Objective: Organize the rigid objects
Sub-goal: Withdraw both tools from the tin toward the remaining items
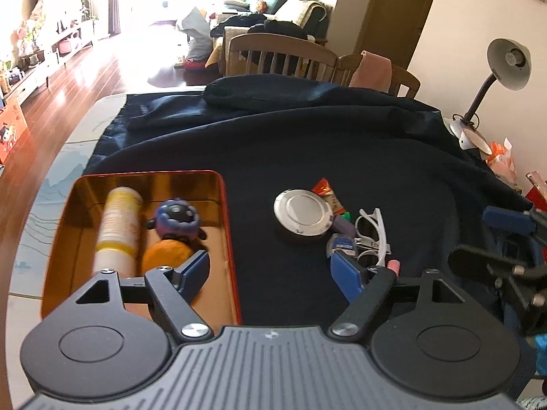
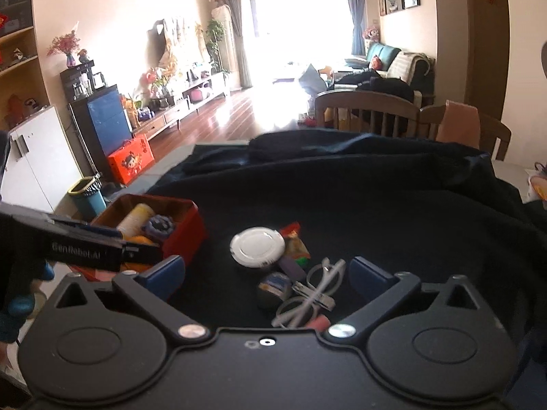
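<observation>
At the far left a red tin (image 1: 229,239) with a gold inside sits on the dark cloth (image 1: 307,143) that covers the table. In it lie a pale bottle (image 1: 118,229) on its side, a blue plush toy (image 1: 176,220) just beside it, and an orange thing (image 1: 165,254) below the toy, touching it. The left gripper (image 1: 271,273) hangs over the tin's right wall: its left pad is above the tin's floor, its right pad above the loose pile, the jaws are apart and nothing is between them.

From the right wrist the left gripper's black body crosses in front of the tin (image 2: 184,225) and hides its near corner.

Right of the tin, apart from it, lies a round silver lid (image 1: 302,213). Touching its right edge is a red and orange snack packet (image 1: 330,196). Below that are a small purple piece (image 1: 343,227), a small blue-labelled item (image 1: 342,244), possibly a tape roll, though it is blurred, and white glasses (image 1: 374,232) lying folded on the cloth. A pink stub (image 1: 394,265) shows just beside the glasses, partly hidden by the gripper's linkage.

The right gripper (image 2: 268,282) is held over this pile, jaws wide apart and empty; the glasses (image 2: 314,290) lie on the cloth in the gap between the pads, untouched.

At the far right stand a desk lamp (image 1: 506,68) and two wooden chairs (image 1: 280,53) behind the table.
</observation>
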Demonstrator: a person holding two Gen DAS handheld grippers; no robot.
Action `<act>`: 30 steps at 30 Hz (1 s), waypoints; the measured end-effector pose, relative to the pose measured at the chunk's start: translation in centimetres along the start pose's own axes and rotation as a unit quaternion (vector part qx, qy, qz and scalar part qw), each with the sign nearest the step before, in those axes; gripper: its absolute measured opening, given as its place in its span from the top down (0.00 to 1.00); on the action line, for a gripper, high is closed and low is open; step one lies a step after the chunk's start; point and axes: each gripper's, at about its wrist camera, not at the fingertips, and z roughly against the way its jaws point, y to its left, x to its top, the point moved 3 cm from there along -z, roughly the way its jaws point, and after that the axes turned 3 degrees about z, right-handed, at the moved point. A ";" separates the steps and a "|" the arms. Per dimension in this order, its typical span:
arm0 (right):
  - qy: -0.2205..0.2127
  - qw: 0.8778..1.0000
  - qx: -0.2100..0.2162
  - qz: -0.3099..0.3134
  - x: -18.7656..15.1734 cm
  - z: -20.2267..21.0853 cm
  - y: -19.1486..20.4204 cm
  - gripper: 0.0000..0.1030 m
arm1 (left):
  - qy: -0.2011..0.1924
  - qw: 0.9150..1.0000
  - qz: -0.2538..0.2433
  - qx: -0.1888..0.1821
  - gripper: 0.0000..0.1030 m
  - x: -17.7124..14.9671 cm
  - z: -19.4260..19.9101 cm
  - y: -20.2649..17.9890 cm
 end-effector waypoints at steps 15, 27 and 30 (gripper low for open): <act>0.055 0.998 0.012 0.023 -3.7 -1.7 -2.7 0.00 | 0.023 0.999 -0.022 -0.002 0.24 1.4 -4.8 -4.2; 0.096 0.992 0.037 0.069 -5.0 -4.5 -3.0 0.00 | 0.064 0.997 -0.036 0.024 0.24 3.2 -11.2 -5.6; 0.106 0.991 0.044 0.071 -5.2 -5.4 -3.3 0.00 | 0.072 0.996 -0.033 0.033 0.24 3.5 -12.7 -5.6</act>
